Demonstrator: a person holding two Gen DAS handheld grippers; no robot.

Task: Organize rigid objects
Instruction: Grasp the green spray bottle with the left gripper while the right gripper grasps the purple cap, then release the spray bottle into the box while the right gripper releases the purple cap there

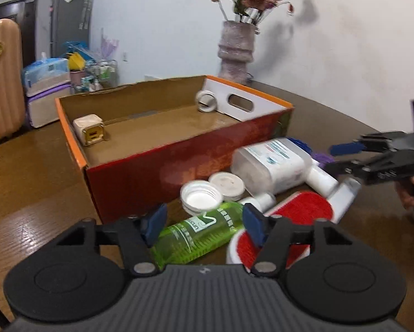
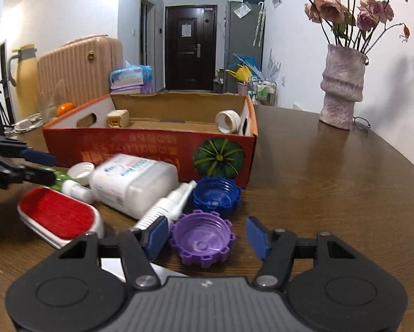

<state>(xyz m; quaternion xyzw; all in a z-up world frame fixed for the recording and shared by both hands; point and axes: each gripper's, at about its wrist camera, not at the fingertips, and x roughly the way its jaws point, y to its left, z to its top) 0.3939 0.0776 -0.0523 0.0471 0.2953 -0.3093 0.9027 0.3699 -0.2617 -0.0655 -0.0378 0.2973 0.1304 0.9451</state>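
My left gripper is open low over a green bottle that lies slantwise between its blue pads; I see no squeeze on it. My right gripper is open around an upturned purple cap, with a gap at the right pad. Around them lie a white square bottle, a red lint brush, a small white spray bottle, a blue cap and two white caps. The orange cardboard box behind holds a cream cube and a white ring.
A pink vase with dried flowers stands at the table's far right by the wall. A ribbed suitcase and stacked boxes stand on the floor past the table's left edge. Bare wooden tabletop stretches right of the pile.
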